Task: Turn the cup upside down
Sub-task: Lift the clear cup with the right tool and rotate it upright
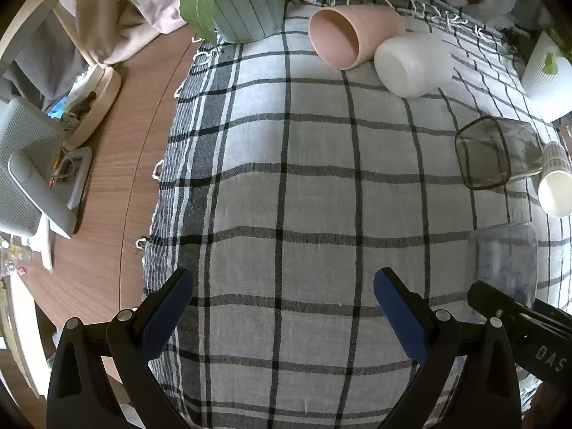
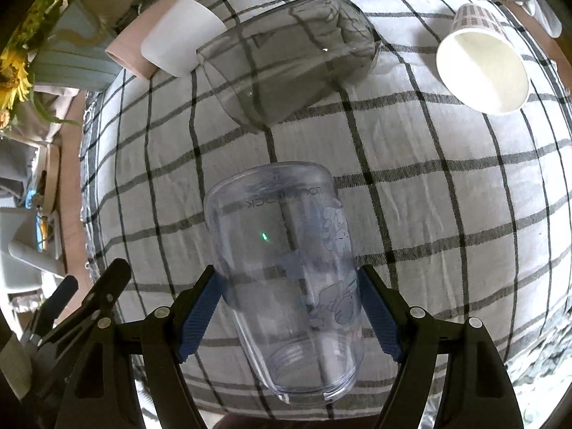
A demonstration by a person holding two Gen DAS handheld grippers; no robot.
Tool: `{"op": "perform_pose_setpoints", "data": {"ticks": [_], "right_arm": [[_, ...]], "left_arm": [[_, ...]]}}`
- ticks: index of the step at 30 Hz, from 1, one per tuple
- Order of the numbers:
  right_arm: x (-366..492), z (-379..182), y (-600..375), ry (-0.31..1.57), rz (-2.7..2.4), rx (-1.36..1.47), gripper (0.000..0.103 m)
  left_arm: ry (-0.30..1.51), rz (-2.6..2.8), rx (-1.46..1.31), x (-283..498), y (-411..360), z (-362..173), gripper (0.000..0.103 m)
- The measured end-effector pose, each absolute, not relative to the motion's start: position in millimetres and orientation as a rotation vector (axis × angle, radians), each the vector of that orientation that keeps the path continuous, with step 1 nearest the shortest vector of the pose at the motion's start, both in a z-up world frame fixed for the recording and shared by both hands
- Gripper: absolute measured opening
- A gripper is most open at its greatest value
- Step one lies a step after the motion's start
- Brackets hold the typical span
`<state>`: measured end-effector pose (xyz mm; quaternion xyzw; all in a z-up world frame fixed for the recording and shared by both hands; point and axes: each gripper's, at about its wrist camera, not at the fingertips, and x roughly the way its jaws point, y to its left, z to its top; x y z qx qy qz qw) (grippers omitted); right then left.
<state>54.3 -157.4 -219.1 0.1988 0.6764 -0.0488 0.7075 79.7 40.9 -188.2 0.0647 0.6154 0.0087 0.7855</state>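
A clear plastic cup (image 2: 286, 271) with faint blue cartoon prints is held between the blue pads of my right gripper (image 2: 289, 286). Its closed base points away from me and its open threaded mouth points toward me, above the checked cloth (image 2: 447, 221). The same cup (image 1: 504, 261) shows at the right edge of the left wrist view, beside a finger of the right gripper. My left gripper (image 1: 282, 286) is open and empty over the cloth (image 1: 286, 196).
Lying on their sides on the cloth are a pink cup (image 1: 343, 35), a white cup (image 1: 411, 64), a smoky glass tumbler (image 2: 286, 60) and a paper cup (image 2: 482, 68). A blue ribbed flower pot (image 1: 246, 7) stands at the back. Wooden table (image 1: 118, 143) with clutter lies left.
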Motion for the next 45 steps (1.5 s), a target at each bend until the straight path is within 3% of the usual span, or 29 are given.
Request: {"op": "perform_pose_setpoints", "data": {"ticks": [8,19,32,43,45], "right_arm": [[58,-216,-157,1.506,-0.069,0.431,0.081],[37,-141,-194,1.312,-0.132,0.446,0.083],[16,-150,-274,1.307,-0.244,0.567,0.083],[25,-175,-304,1.372,-0.246,0.59,0.083],[26,-176,-305,1.377,-0.243,0.587,0.083]], "left_arm": [[1.323,0.043,0.132,76,43,-181,0.103],[1.4,-0.19,0.007,68,4,-155,0.103],[1.473,-0.298,0.032,88,-84,-171,0.101],[1.547,-0.254,0.027,103,-103,-200,0.083],[1.558,-0.244,0.015,103,-103,-205,0.075]]}}
